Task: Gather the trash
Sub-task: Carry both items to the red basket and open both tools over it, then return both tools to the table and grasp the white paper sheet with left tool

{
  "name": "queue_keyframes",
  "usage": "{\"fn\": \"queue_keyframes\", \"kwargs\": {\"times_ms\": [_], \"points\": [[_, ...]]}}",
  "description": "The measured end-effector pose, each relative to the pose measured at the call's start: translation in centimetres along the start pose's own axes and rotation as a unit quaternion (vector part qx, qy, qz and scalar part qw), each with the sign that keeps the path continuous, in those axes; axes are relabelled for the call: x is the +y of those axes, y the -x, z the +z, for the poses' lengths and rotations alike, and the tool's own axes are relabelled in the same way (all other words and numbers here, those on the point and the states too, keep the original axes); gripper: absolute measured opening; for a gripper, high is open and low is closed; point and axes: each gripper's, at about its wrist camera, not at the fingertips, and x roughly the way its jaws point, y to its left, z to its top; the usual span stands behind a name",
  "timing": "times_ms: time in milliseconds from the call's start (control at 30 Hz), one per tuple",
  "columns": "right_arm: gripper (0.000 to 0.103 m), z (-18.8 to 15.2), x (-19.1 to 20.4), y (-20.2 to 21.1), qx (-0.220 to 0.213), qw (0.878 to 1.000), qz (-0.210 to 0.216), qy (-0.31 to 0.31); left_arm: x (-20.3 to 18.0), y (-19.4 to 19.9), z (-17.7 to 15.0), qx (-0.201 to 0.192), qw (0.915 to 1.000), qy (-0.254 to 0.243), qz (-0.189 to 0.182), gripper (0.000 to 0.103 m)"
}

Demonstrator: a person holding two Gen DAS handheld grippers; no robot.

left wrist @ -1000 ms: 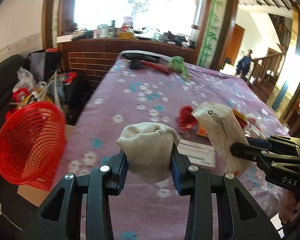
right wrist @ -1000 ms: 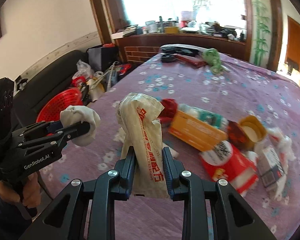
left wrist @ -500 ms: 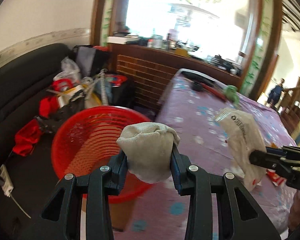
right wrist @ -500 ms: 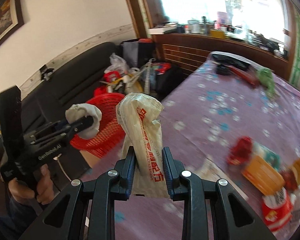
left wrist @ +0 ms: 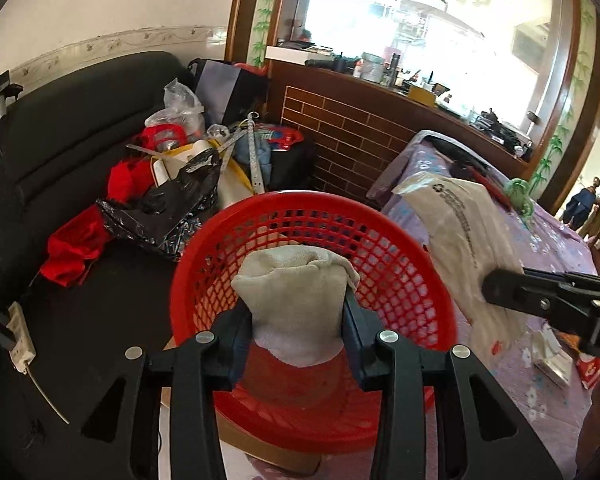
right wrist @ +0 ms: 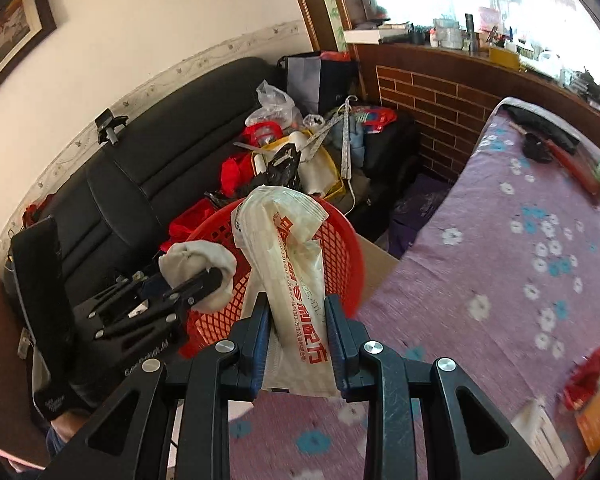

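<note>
Left gripper (left wrist: 298, 312) sits at lower centre of the left wrist view with a wad of off-white cloth (left wrist: 296, 300) between its jaws; the jaws are opening, yet the pads on both sides remain against the cloth. The wad hangs directly over the mouth of the red mesh basket (left wrist: 404, 280), which fills the middle of that view and rests on a piece of brown cardboard (left wrist: 260, 446) on the floor. Right gripper (right wrist: 296, 334), at lower centre of the right wrist view, is clamped on a crumpled white plastic wrapper with red lettering (right wrist: 296, 264); the wrapper stands upright above the jaws, its top overlapping the basket rim in that frame. In the left wrist view the same wrapper appears at right, over the near edge of the purple floral tablecloth (left wrist: 556, 248), just beside the basket. Further litter lies at the lower right of the right wrist view on the tablecloth: a red packet (right wrist: 584, 376) and an orange box (right wrist: 598, 416), both blurred. A black sofa (left wrist: 60, 128) occupies the left side, loaded with bags and red fabric. Contents of the basket floor cannot be determined.
</note>
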Motion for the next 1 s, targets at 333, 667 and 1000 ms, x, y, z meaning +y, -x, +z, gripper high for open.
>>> {"fn": "queue_keyframes", "kwargs": {"times_ms": [333, 667, 1000], "points": [[0.043, 1.2, -0.9, 0.3, -0.024, 0.999, 0.0, -0.024, 0.8, 1.0, 0.2, -0.021, 0.9994, 0.026, -0.013, 0.074], [0.054, -4.3, -4.5, 8.0, -0.066, 0.996, -0.009, -0.056, -4.5, 4.0, -2.0, -0.037, 0.9974, -0.022, -0.058, 0.079], [0.054, -12.6, -10.4, 14.3, -0.083, 0.989, -0.056, -0.107, -14.0, 3.1, -4.8, 0.011, 0.9862, -0.112, -0.122, 0.081]]}}
